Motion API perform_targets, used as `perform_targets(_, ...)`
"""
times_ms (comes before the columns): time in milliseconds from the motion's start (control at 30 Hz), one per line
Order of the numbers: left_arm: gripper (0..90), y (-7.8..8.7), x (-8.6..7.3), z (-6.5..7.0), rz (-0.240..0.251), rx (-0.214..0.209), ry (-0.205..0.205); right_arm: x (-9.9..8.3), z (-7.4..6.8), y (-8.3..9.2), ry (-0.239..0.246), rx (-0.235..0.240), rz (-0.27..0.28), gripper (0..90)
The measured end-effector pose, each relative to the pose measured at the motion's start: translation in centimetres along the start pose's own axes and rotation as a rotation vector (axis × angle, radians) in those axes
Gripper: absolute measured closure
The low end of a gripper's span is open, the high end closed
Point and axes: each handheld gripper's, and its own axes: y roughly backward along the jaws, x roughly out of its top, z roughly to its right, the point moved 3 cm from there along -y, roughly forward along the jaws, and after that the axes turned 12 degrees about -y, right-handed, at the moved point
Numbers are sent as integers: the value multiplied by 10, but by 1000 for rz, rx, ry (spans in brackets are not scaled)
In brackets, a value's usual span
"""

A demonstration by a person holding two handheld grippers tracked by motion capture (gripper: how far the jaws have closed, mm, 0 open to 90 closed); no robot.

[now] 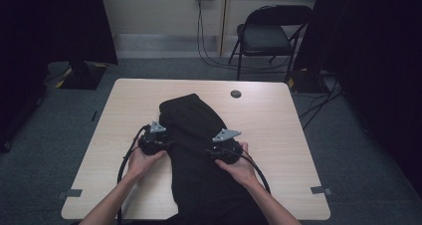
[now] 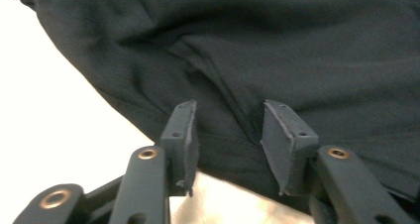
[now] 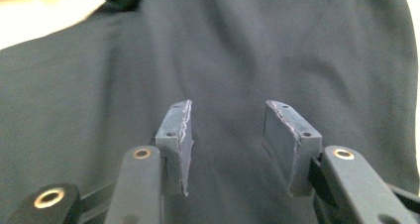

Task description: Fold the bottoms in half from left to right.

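From above we see black trousers (image 1: 199, 150) folded on the table (image 1: 278, 130), left gripper (image 1: 160, 141) at their edge, right gripper (image 1: 219, 146) over them. Both gripper views show jaws half open, cloth beneath, nothing clamped.

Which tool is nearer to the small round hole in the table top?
Right. The right tool is over the black garment, below the hole; the left tool is farther, at the garment's left edge.

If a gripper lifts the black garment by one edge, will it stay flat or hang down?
The black garment probably hangs limp: it lies folded with soft creases. It likely drags rather than slides, since part droops over the table edge.
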Motion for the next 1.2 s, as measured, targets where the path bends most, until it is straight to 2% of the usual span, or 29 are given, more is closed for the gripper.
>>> perform_targets(67, 490, 3, -2, 1, -8, -24, 14, -4, 0, -6, -12, 6, -15, 519)
perform_targets(133, 451, 7, -2, 1, -12, -42, -5, -11, -3, -6, -2, 18, -46, 505)
perform_targets(167, 431, 8, 0, 1, -3, -58, -6, -15, -5, -3, -1, 41, -45, 498)
perform_targets(233, 417, 13, 6, 2, 36, -47, -10, -23, -6, 4, -12, 64, -43, 486)
perform_targets(300, 413, 18, 13, 4, 76, -43, -3, -32, -9, 13, -9, 63, -29, 486)
perform_targets(333, 408, 19, 16, 7, 86, -58, -3, -38, -12, 18, -12, 65, -29, 486)
perform_targets(400, 412, 18, 22, 14, 87, -65, -26, -48, -19, 30, -6, 71, -42, 485)
perform_targets(433, 423, 16, 23, 18, 87, -68, -36, -54, -23, 36, -7, 73, -47, 485)
perform_targets(467, 434, 10, 25, 26, 76, -85, -58, -66, -32, 50, 2, 80, -68, 485)
perform_targets(500, 437, 10, 25, 26, 76, -85, -58, -66, -32, 50, 2, 80, -68, 485)
perform_targets(533, 437, 6, 25, 30, 64, -91, -82, -72, -37, 58, 3, 91, -84, 484)
perform_targets(567, 436, 2, 25, 35, 50, -96, -96, -78, -43, 65, 14, 104, -96, 485)
perform_targets(600, 436, -2, 25, 39, 36, -103, -109, -86, -51, 76, 43, 148, -137, 484)
perform_targets(633, 436, -6, 24, 42, 17, -117, -117, -86, -51, 76, 43, 148, -137, 484)
perform_targets(667, 438, -11, 24, 45, 1, -124, -126, -87, -52, 79, 49, 174, -152, 487)
perform_targets(700, 444, -13, 23, 48, 10, -129, -134, -87, -50, 80, 54, 171, -141, 486)
perform_targets(733, 452, -14, 24, 49, 15, -123, -136, -85, -45, 79, 41, 150, -116, 486)
perform_targets(800, 453, -14, 24, 51, 22, -138, -145, -72, -31, 71, -2, 126, -67, 487)
perform_targets(900, 452, -13, 22, 53, 37, -144, -153, -44, -9, 52, -37, 66, -13, 499)
perform_targets(933, 461, -13, 21, 55, 40, -147, -155, -25, 3, 35, -44, 31, 8, 545)
perform_targets(967, 464, -12, 21, 57, 45, -154, -160, -16, 7, 27, -42, 10, 11, 577)
perform_targets(1000, 464, -13, 22, 60, 48, -163, -168, -16, 7, 27, -42, 10, 11, 577)
perform_targets(1067, 467, -13, 23, 66, 58, -183, -184, -2, 14, 11, 1, -40, 13, 600)
perform_targets(1133, 474, -12, 25, 70, 40, -207, -203, 8, 21, 0, -19, -64, 26, 605)
perform_targets(1200, 497, -9, 27, 73, 12, -220, -220, 10, 25, -6, -37, -75, 15, 600)
